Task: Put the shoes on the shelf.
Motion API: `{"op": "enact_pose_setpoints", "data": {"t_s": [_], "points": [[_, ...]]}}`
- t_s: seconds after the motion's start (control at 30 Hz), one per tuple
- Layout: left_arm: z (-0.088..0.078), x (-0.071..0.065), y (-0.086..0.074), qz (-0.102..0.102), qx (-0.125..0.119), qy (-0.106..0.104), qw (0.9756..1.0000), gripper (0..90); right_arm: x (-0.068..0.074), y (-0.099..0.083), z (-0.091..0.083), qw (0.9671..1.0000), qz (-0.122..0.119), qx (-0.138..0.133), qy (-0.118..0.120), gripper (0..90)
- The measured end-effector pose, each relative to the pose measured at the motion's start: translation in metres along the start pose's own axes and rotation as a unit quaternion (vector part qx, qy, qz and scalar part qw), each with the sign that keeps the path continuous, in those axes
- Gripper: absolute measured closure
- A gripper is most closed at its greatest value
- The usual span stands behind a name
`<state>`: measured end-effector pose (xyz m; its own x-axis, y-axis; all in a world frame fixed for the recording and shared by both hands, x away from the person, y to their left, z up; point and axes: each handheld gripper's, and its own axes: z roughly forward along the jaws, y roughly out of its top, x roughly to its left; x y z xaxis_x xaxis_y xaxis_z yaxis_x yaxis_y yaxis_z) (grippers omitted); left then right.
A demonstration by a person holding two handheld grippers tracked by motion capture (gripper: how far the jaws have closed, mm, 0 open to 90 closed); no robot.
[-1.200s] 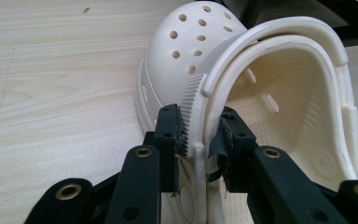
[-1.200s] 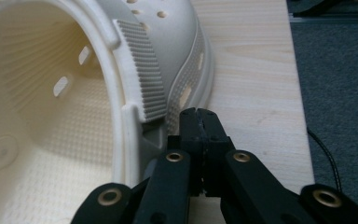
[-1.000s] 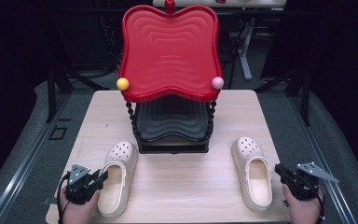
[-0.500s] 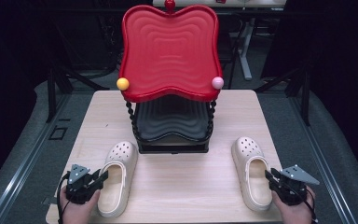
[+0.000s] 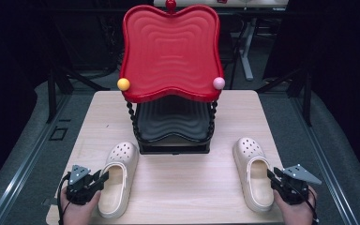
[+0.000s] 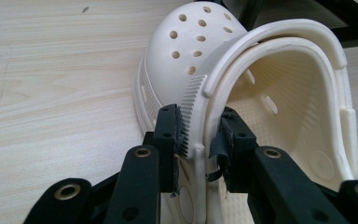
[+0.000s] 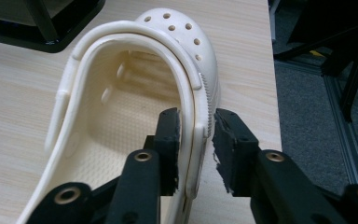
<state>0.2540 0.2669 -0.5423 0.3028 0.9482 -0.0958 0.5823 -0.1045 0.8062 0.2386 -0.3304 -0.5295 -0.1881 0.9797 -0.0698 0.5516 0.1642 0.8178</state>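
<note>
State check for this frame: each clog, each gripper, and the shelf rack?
Left cream foam clog: upright on the table, side wall pinched.
Right cream foam clog: upright, wall between jaws.
Left gripper: shut on clog wall.
Right gripper: jaws just opening, astride wall.
Red-topped black two-tier rack: empty.

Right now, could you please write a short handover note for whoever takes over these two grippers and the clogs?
Left gripper: jaws straddle the outer side wall of the left clog, pads close against it; firm grip not certain.
Right gripper: jaws have just been opening; they straddle the right clog's side wall, with a gap at the outer pad.
Both clogs lie flat on the table, toes toward the two-tier rack.
Done: both grippers positioned at the clogs.
Left: probably grip, lift and place them; the rack's trays hold nothing.
</note>
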Motion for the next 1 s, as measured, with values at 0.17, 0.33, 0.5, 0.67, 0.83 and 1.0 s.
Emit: {"op": "enact_pose_setpoints", "data": {"t_s": [0.17, 0.33, 0.5, 0.67, 0.83, 1.0], "points": [[0.000, 0.000, 0.000, -0.001, 0.002, 0.002, 1.0000, 72.5, 0.000, 0.000, 0.004, 0.9999, 0.006, 0.011, 0.005, 75.0], [-0.001, -0.004, 0.000, 0.002, 0.001, 0.008, 1.0000, 73.3, 0.005, 0.004, 0.002, 0.9993, 0.028, 0.023, 0.004, 76.3], [-0.001, -0.006, 0.000, 0.000, 0.001, 0.009, 1.0000, 73.0, 0.033, 0.008, -0.004, 0.9982, 0.035, 0.039, 0.028, 76.0], [-0.001, -0.005, 0.000, 0.000, 0.000, 0.005, 1.0000, 71.8, 0.050, 0.008, -0.003, 0.9978, 0.031, 0.042, 0.042, 74.5], [0.003, -0.003, 0.001, 0.012, -0.002, 0.004, 0.9999, 68.4, 0.044, 0.010, 0.003, 0.9969, 0.048, 0.018, 0.059, 68.5], [0.007, -0.006, 0.002, 0.032, -0.003, 0.014, 0.9994, 67.0, 0.047, 0.009, 0.010, 0.9983, 0.024, 0.013, 0.051, 71.1]]}}
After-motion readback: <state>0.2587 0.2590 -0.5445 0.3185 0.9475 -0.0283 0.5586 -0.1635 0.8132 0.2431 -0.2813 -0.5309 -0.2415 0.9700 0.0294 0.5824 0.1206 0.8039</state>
